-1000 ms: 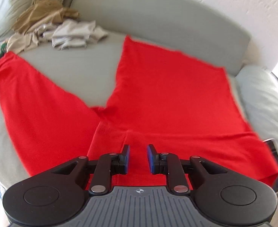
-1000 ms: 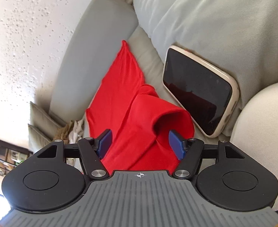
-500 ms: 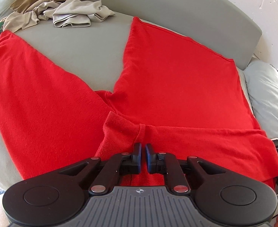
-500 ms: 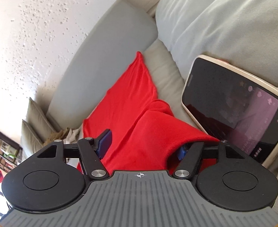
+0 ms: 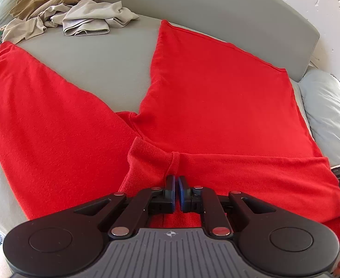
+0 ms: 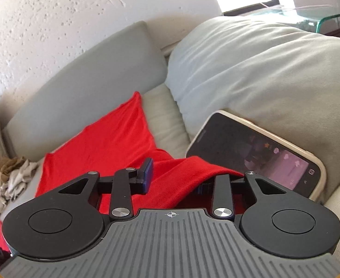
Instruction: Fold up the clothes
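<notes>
Red trousers [image 5: 204, 97] cover grey sofa [image 5: 105, 69]; left gripper [image 5: 176, 186] fingers pinch them, right gripper [image 6: 176, 176] fingers closing around them.

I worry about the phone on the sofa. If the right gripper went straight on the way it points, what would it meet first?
Probably the red garment draped between its closing jaws, not the phone, which lies off to the right; depth is unclear.

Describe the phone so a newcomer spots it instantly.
Start at the grey sofa and go to its puffy pale cushion at the end. Leaning against it is a cream-cased smartphone with a dark glossy screen, the only hard, shiny thing beside the red fleece trousers.
</notes>
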Demonstrator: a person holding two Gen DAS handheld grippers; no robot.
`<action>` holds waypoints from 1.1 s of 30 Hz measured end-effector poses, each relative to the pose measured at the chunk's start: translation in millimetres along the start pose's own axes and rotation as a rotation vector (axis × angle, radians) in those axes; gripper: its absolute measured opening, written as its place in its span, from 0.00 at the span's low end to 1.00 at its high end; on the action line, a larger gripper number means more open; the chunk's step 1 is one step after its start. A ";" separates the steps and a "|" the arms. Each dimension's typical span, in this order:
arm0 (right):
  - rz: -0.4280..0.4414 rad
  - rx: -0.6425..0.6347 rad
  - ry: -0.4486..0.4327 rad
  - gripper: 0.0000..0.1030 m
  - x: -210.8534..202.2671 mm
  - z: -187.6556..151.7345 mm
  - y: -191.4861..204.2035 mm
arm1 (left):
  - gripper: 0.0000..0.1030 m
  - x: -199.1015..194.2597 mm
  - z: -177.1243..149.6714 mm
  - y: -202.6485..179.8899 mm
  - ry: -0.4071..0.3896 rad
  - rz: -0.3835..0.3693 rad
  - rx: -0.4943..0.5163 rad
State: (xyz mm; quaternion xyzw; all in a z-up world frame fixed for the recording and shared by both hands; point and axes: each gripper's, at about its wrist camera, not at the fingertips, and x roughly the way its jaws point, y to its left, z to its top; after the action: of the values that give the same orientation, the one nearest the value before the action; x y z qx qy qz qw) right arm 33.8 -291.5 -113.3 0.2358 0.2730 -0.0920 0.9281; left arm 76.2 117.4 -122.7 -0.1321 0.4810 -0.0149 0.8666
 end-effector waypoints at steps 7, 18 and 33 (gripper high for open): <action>0.011 0.022 0.192 0.55 -55.1 10.8 -11.4 | 0.13 -0.5 1.8 -1.9 0.001 0.000 0.026; 0.212 0.118 0.334 0.16 44.9 38.8 4.2 | 0.13 -1.4 6.4 1.1 0.008 -0.013 -0.001; 0.060 0.122 0.335 0.19 69.8 45.9 -3.4 | 0.13 -0.4 8.7 6.1 0.009 -0.041 -0.020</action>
State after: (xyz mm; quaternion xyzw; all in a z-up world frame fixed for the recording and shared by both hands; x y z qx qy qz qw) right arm 112.3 -319.8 -119.1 0.3120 0.4105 -0.0401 0.8559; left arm 82.6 125.3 -119.4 -0.1505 0.4822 -0.0283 0.8626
